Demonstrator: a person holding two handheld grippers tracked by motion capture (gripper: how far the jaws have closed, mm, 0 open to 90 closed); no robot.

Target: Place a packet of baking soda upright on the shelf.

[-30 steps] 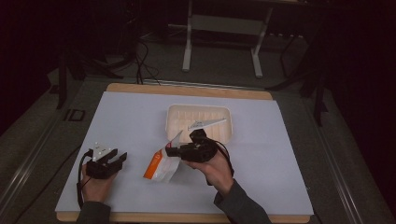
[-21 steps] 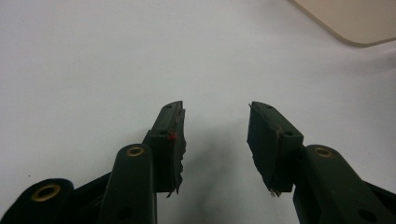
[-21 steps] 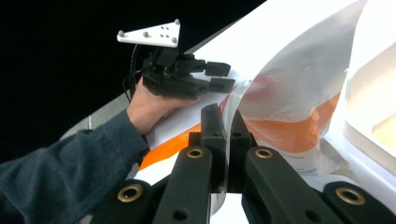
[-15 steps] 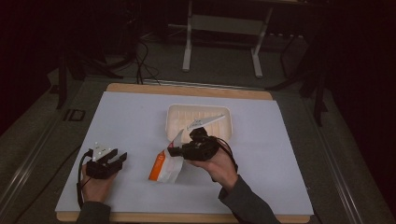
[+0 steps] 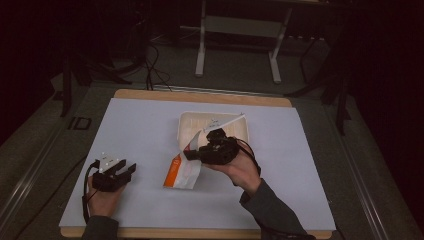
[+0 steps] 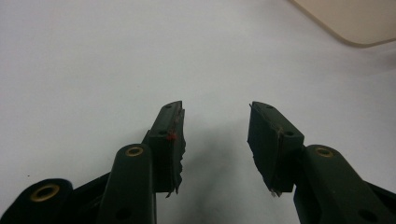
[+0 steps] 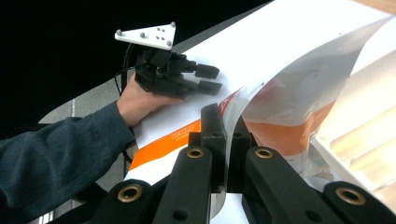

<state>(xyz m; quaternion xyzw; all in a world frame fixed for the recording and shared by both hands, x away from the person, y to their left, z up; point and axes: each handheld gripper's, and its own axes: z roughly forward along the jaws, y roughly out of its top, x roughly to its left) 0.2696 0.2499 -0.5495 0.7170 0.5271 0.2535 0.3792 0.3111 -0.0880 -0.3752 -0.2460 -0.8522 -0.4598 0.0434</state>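
A white and orange plastic bag (image 5: 181, 173) hangs by its top edge from my right gripper (image 5: 192, 153), which is shut on it just in front of the tray; the bag's lower end rests on the white mat. In the right gripper view the jaws (image 7: 224, 117) pinch the thin bag (image 7: 299, 88) flat between them. My left gripper (image 5: 128, 171) lies on the mat at the near left, held by a hand. It is open, with nothing between its jaws (image 6: 215, 127). It is seen farther off as the left gripper (image 7: 208, 78) in the right gripper view.
A shallow cream tray (image 5: 186, 123) sits at the middle back of the white mat (image 5: 140, 130), with a thin white stick across its far corner. Its corner shows as the tray (image 6: 359, 25) in the left gripper view. Table legs and cables stand on the dark floor beyond.
My right gripper has shifted slightly right and toward the tray, drawing the bag with it. The left gripper has stayed where it was.
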